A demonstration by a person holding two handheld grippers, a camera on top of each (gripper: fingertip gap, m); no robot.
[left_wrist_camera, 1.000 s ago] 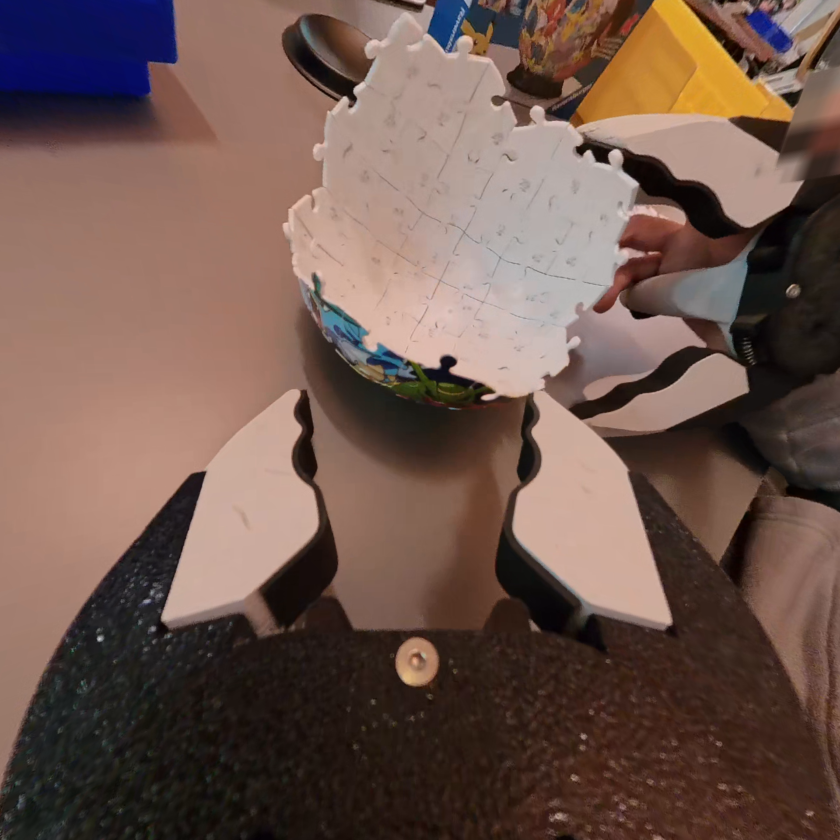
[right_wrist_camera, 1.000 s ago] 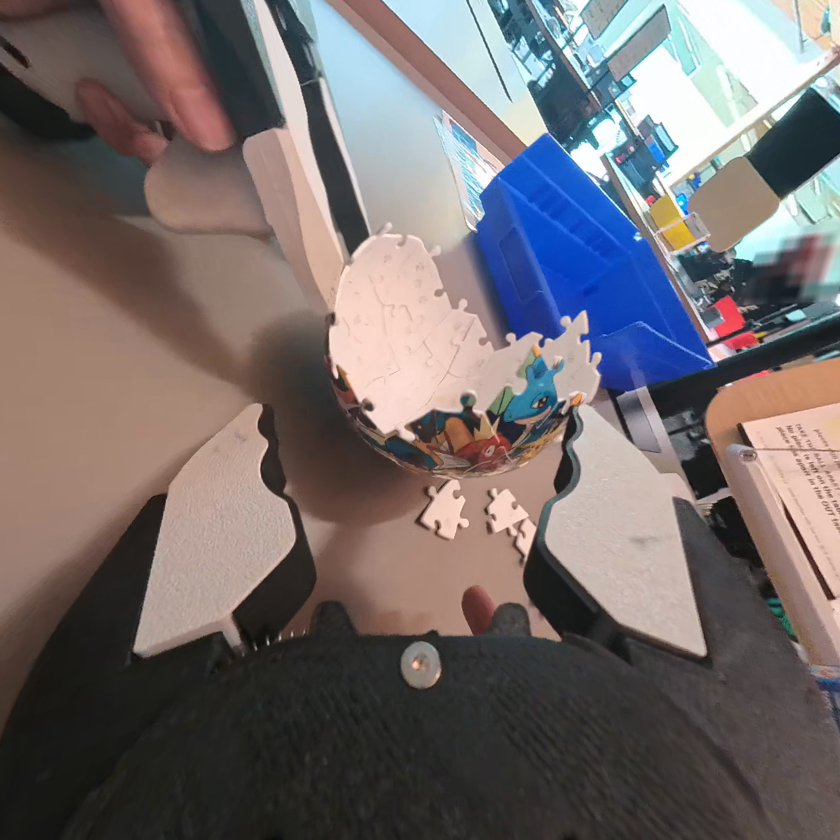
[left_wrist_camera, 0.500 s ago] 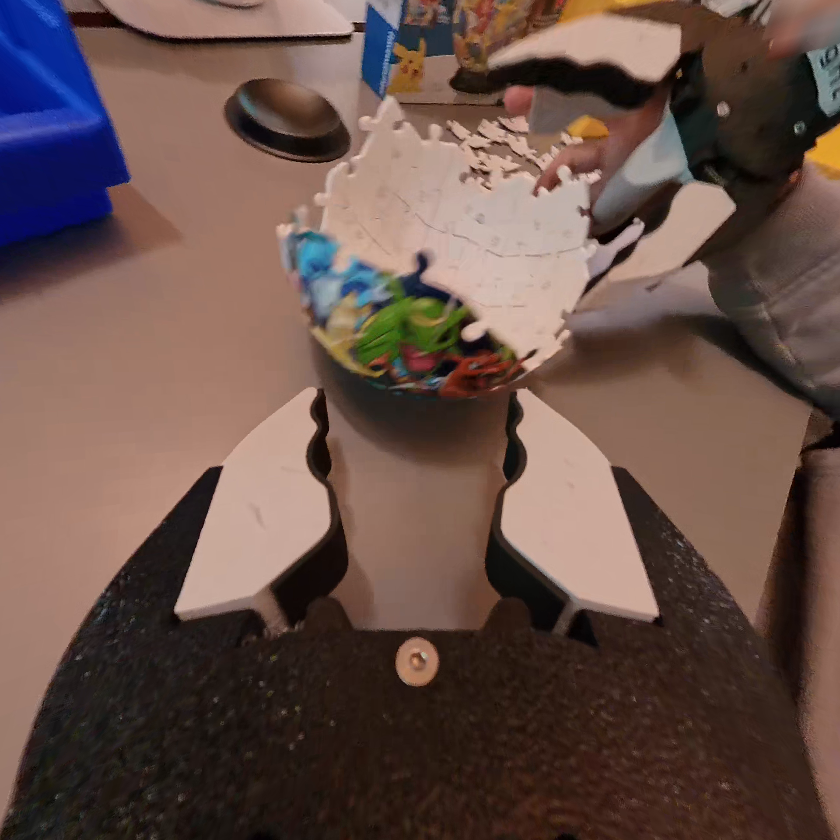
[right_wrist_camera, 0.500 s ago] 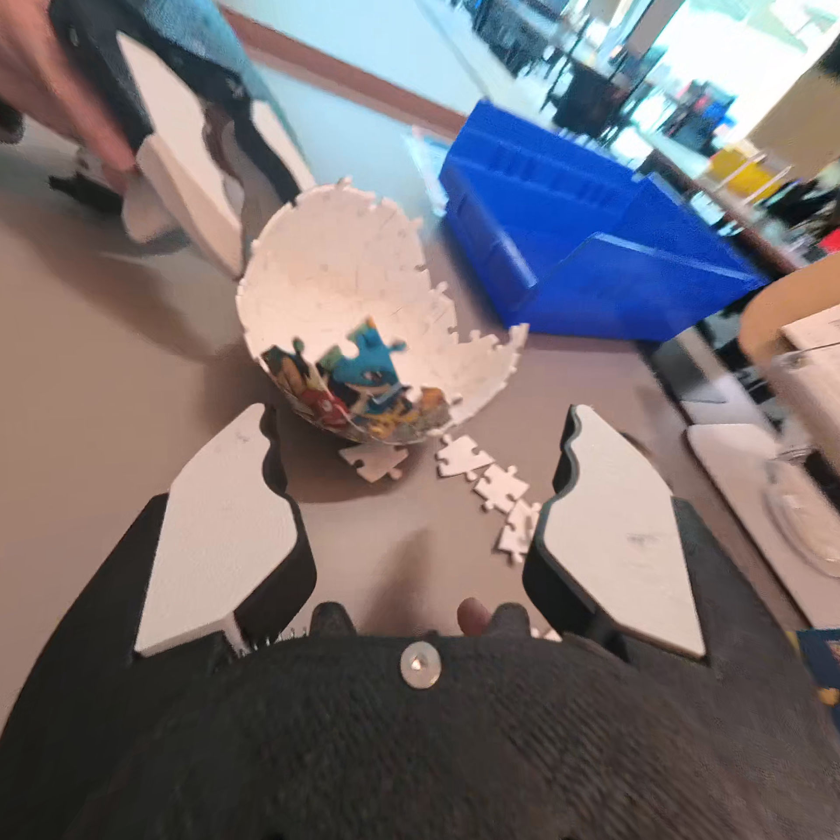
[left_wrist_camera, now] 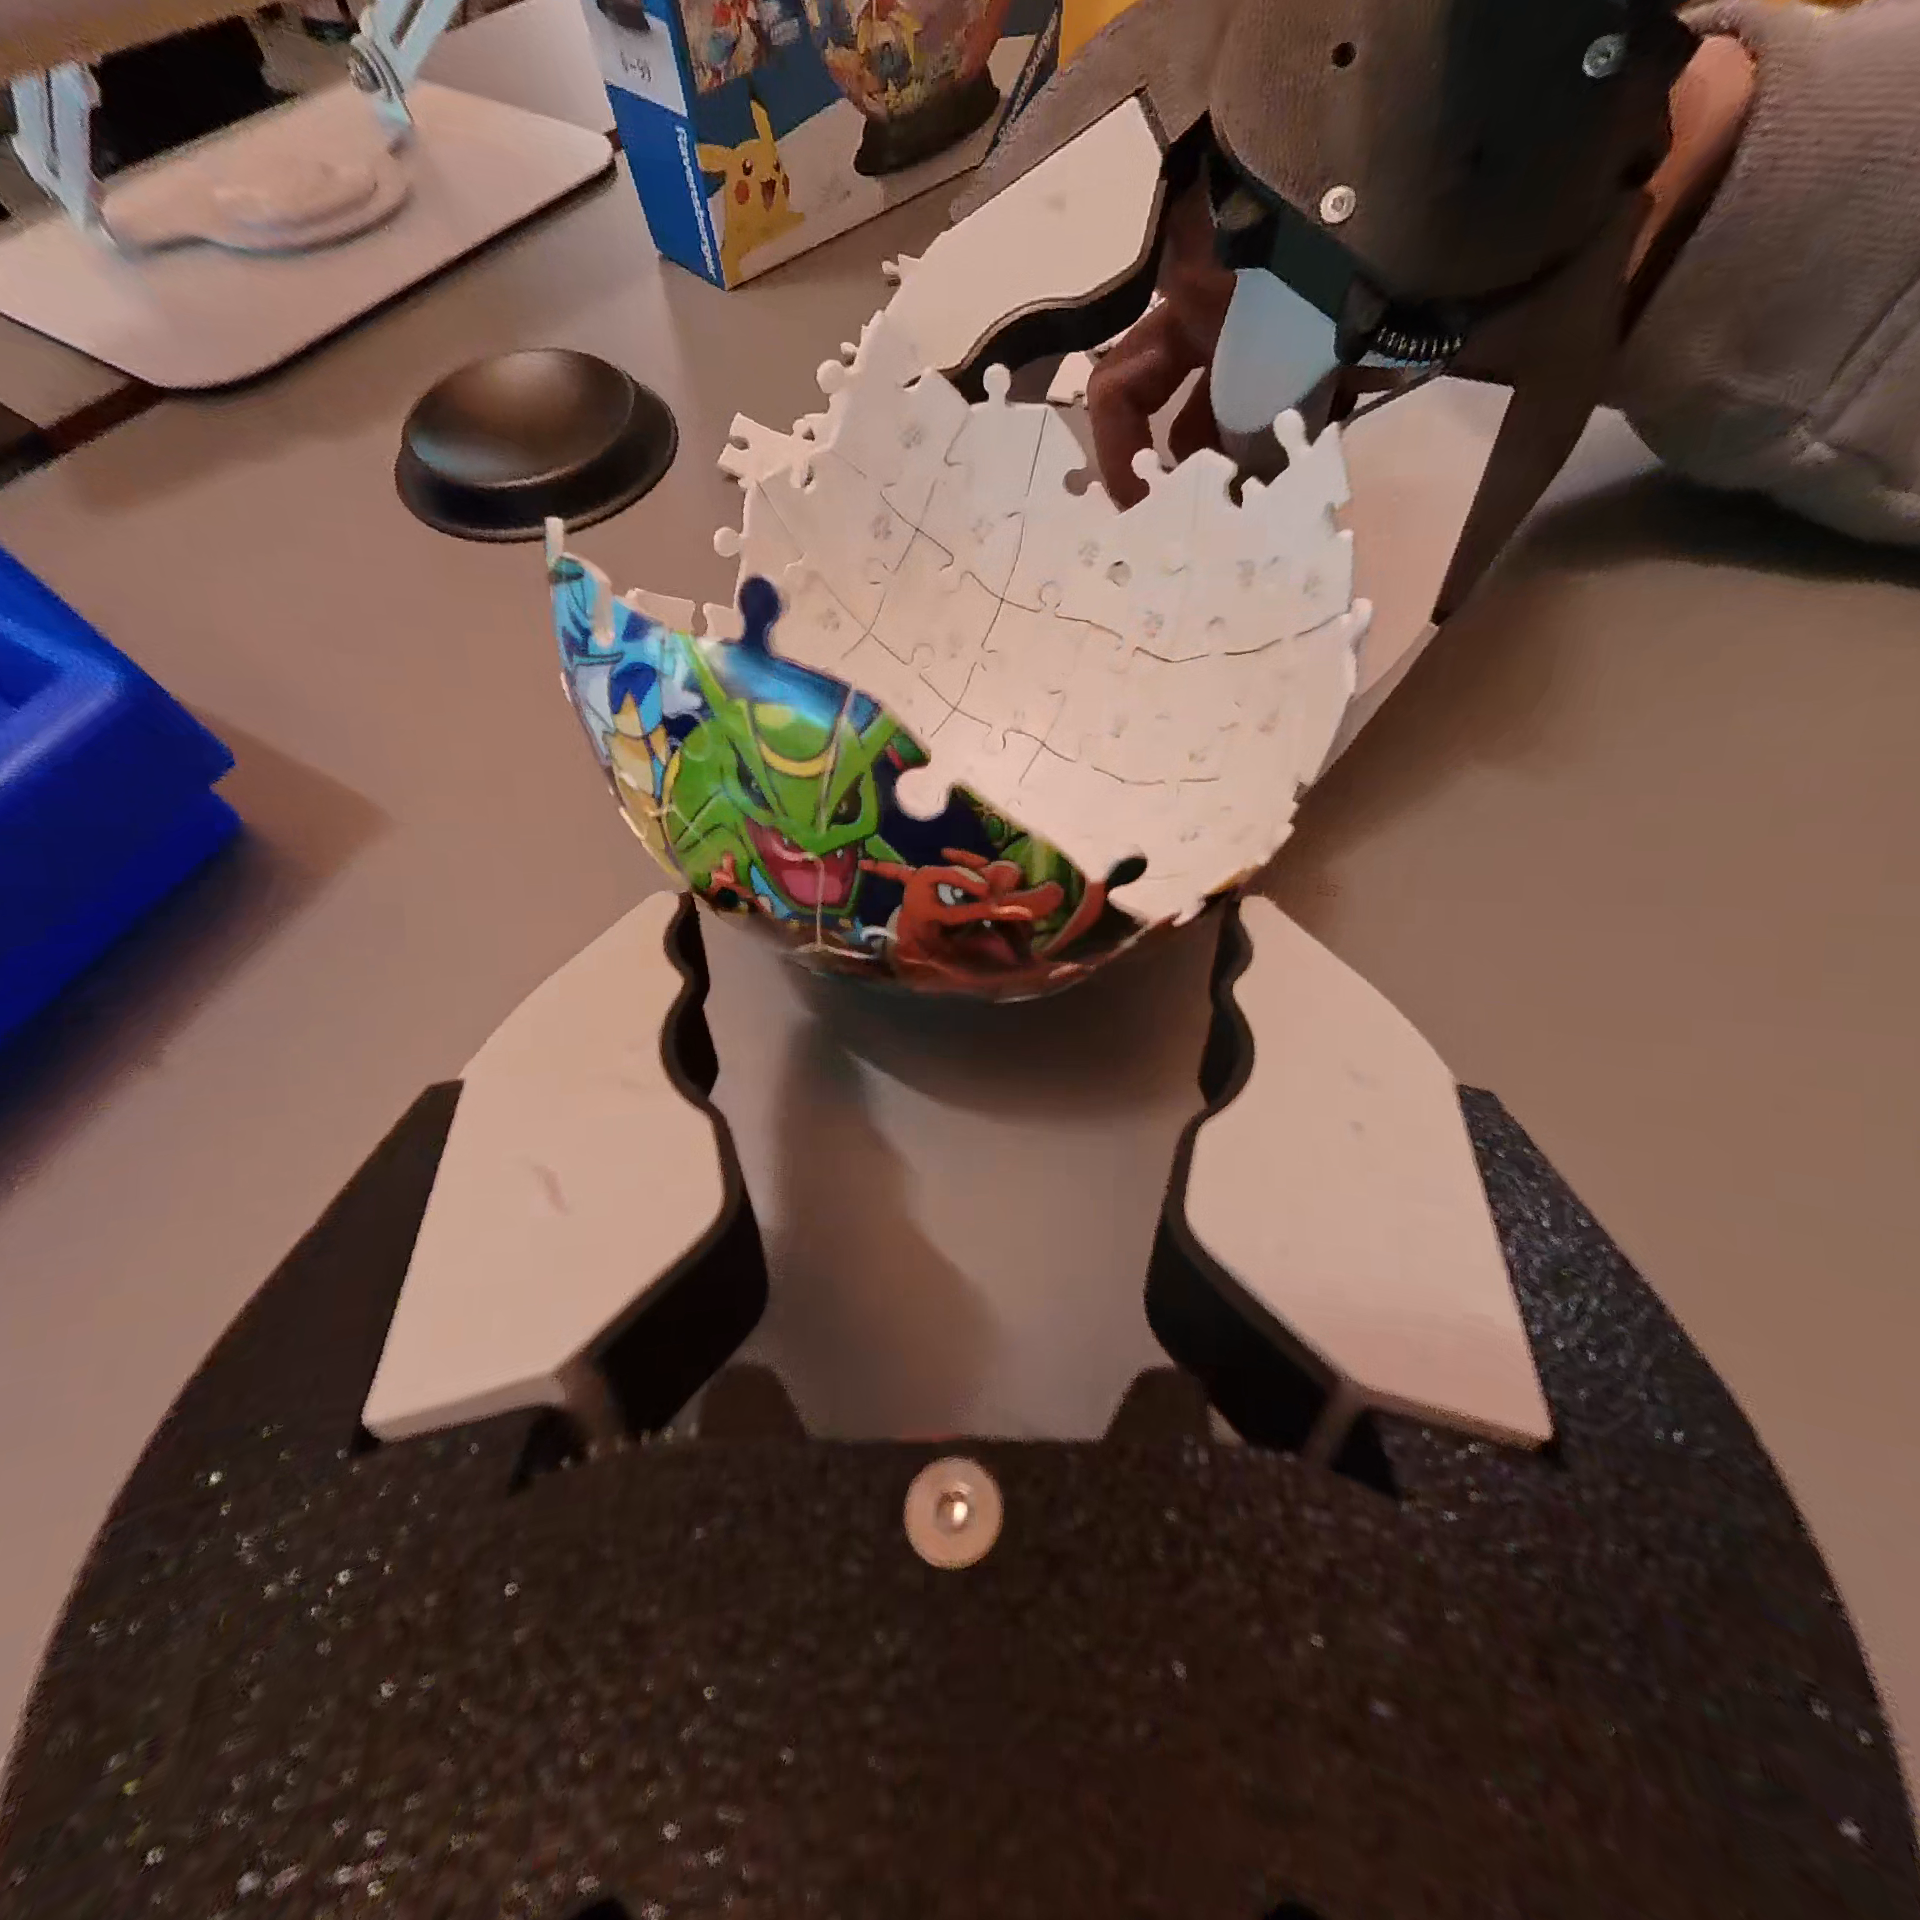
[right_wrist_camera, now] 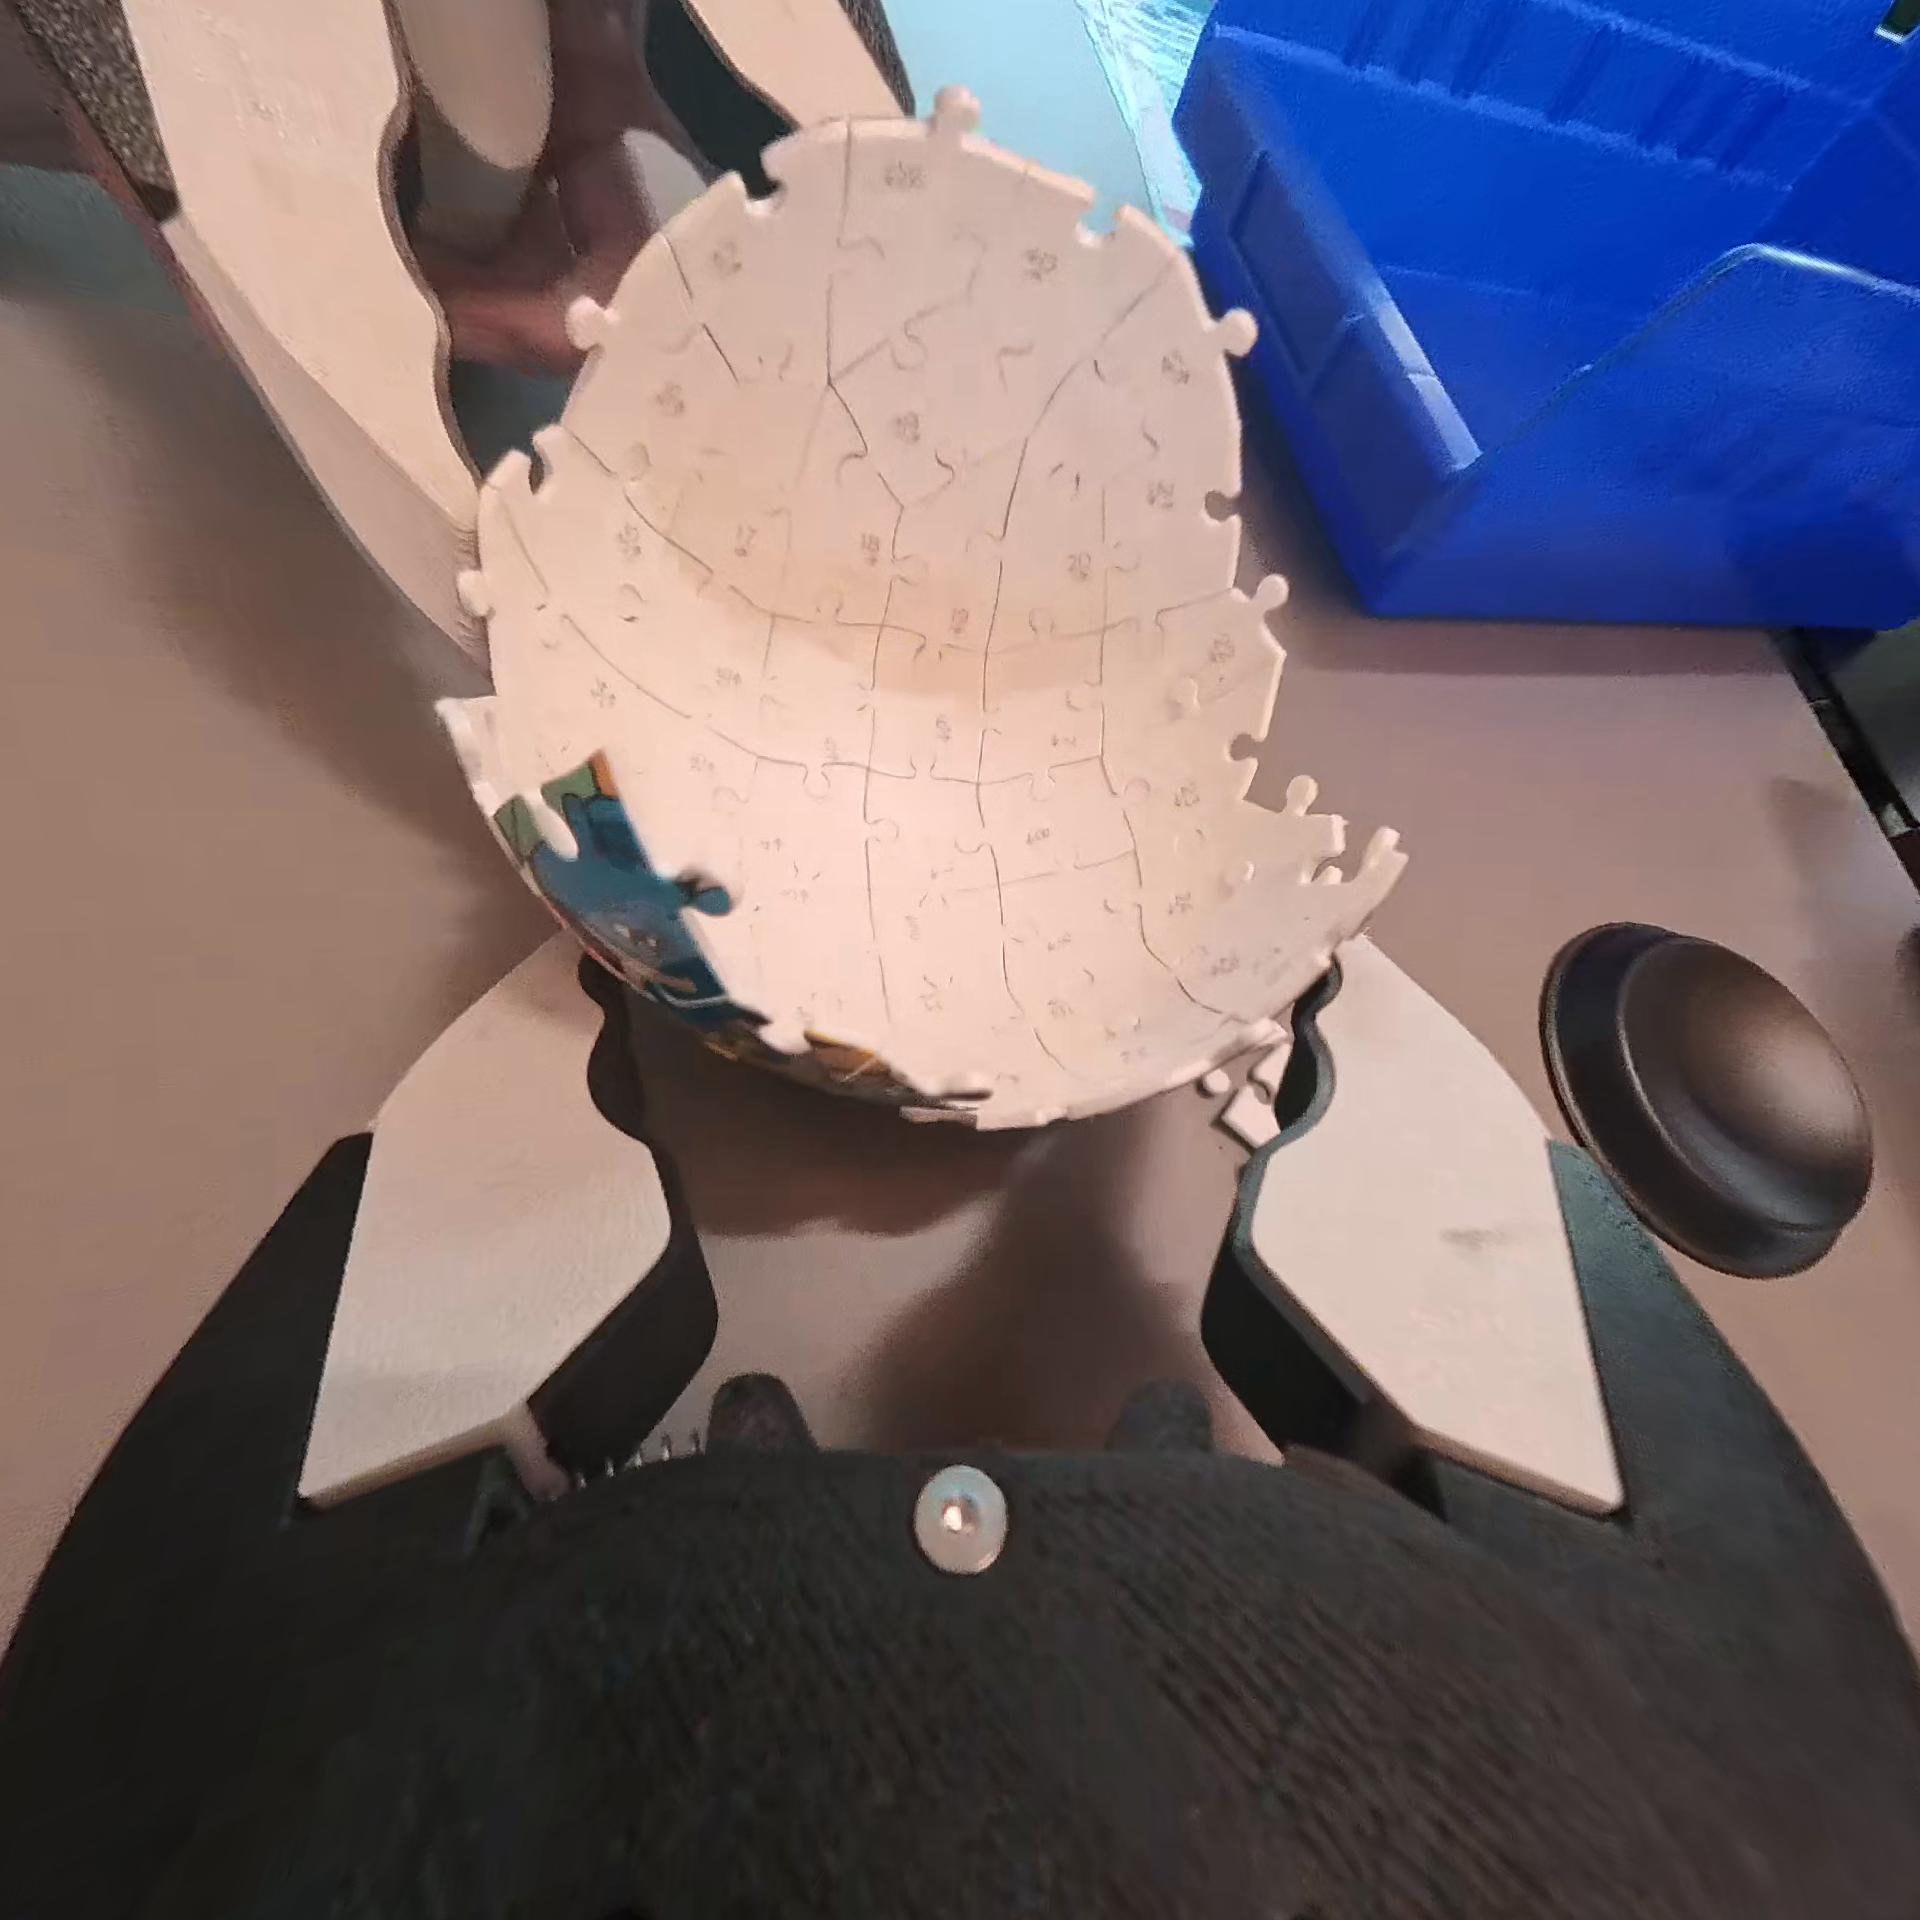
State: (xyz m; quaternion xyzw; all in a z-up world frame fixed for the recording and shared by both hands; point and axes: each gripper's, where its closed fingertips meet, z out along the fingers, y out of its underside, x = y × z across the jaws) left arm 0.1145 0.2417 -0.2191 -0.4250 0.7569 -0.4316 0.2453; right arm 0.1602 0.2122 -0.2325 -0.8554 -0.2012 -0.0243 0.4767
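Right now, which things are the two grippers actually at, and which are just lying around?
At the grippers: half-built puzzle ball, resting on the table between the open left gripper and the open right gripper; loose puzzle piece beside the right one.

Lying around: blue bin, black round stand, puzzle box, white board.

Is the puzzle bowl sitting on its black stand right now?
No, the puzzle bowl rests on the table; the black stand sits apart, bare.

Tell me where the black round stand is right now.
The black round stand sits on the table, right of the right tongs in the right wrist view, between the puzzle bowl and blue bin.
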